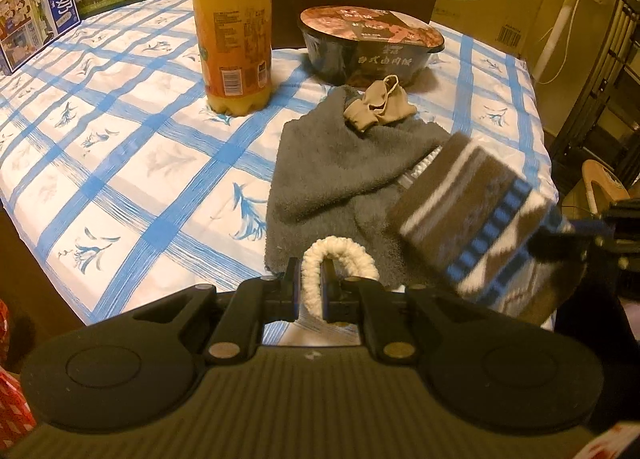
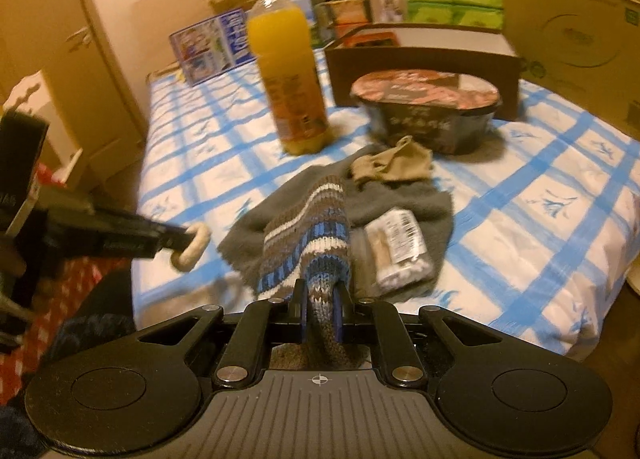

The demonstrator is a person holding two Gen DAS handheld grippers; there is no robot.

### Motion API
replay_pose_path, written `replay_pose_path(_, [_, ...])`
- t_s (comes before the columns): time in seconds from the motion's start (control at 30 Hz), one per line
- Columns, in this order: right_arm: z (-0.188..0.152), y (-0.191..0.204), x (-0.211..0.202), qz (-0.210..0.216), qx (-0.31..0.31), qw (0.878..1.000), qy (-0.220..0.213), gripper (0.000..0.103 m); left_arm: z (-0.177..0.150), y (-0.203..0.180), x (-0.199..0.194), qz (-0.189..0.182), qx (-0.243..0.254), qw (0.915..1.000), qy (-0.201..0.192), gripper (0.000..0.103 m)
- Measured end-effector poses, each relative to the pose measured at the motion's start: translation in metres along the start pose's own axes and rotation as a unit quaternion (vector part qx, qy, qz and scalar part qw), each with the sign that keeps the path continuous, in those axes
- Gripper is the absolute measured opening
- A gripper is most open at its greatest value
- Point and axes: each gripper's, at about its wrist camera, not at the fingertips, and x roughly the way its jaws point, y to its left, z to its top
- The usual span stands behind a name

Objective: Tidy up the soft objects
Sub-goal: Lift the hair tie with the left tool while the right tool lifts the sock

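The left gripper (image 1: 311, 291) is matte black plastic, with two blue-faced fingers (image 1: 326, 291) on angled link arms pinned by round silver screws and a ribbed grey body flanked by two round black discs at 8 and 4 o'clock. The right gripper (image 2: 318, 313) has the same build, plus a small white crosshair mark on its ribbed grey plate.
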Motion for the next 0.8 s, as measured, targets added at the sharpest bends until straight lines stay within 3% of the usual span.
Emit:
replay_pose_path(0.2, [-0.005, 0.006, 0.001, 0.018, -0.006, 1.000, 0.007, 0.012, 0.000, -0.001, -0.001, -0.001, 0.000, 1.0000, -0.001, 0.008])
replay_pose_path(0.43, [-0.006, -0.003, -0.008, 0.004, 0.006, 1.000, 0.006, 0.012, 0.001, -0.001, -0.006, 0.000, -0.002, 1.0000, -0.007, 0.008])
replay_pose_path(0.8, [0.005, -0.056, -0.042, -0.080, 0.072, 0.994, -0.035, 0.012, 0.007, 0.004, -0.007, 0.006, -0.005, 0.9999, -0.014, 0.008])
